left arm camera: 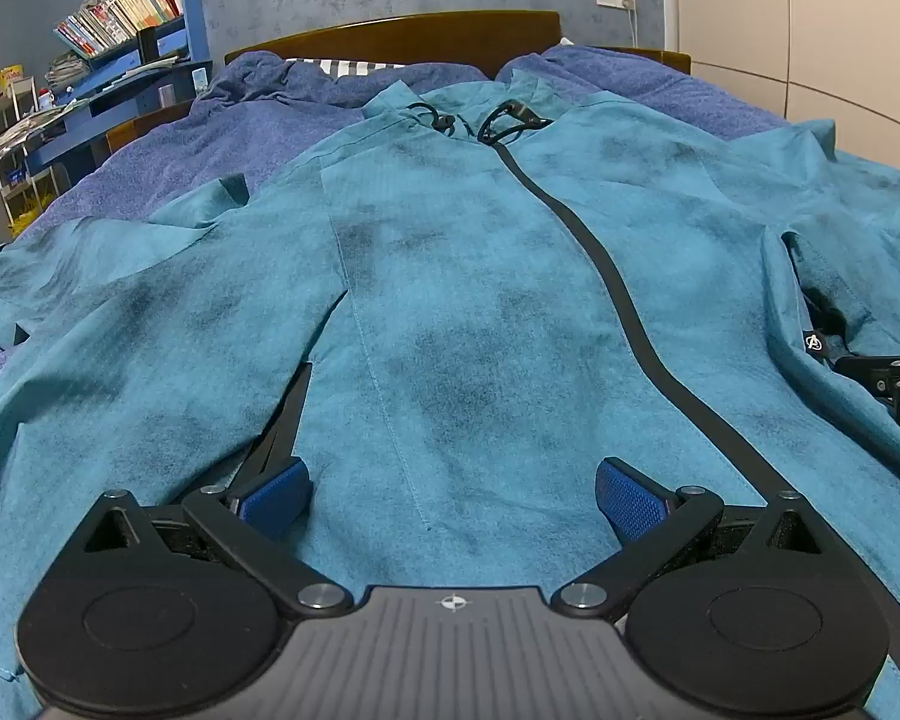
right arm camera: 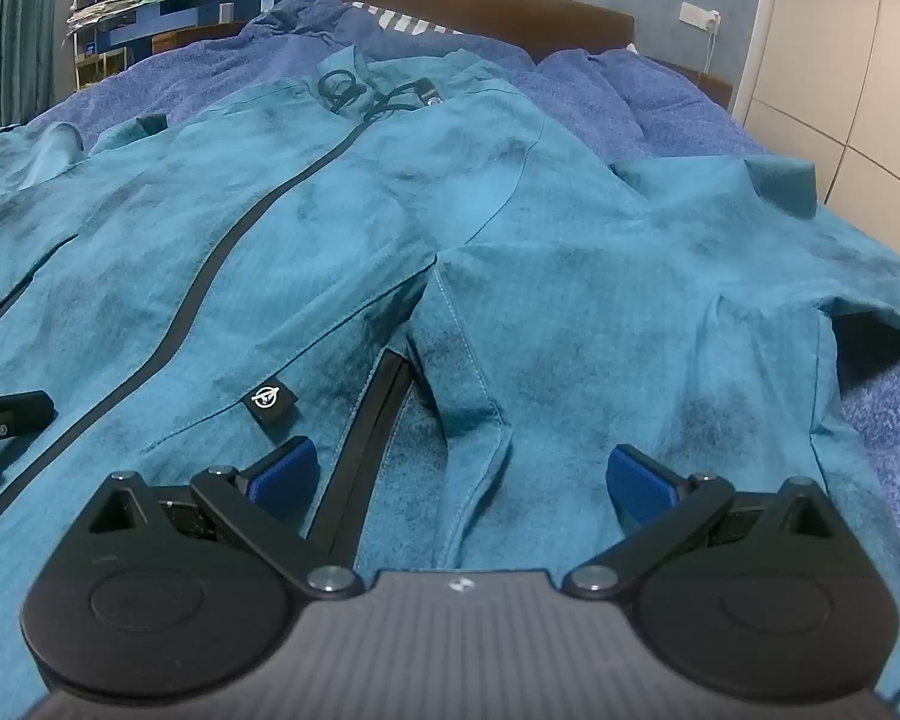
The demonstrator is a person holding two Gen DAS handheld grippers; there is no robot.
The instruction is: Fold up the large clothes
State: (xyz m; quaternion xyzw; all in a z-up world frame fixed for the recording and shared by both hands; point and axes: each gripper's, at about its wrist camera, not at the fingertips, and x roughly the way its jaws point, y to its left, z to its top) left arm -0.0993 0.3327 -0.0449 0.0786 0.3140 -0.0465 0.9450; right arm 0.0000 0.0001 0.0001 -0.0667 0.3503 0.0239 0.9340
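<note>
Teal zip-front fabric jacket point(left arm camera: 462, 312) spread flat on blue-blanketed bed point(right arm camera: 882, 420), unfolded; my left hand-held gripper point(left arm camera: 453, 498) and right hand-held gripper point(right arm camera: 462, 480) both released, hovering low over hem; next I pinch side edges, fold inward

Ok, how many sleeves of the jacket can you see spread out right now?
2. One sleeve lies out past the left gripper, the other sleeve past the right gripper. Both grippers are open above the jacket. The cuffs may be partly hidden.
</note>
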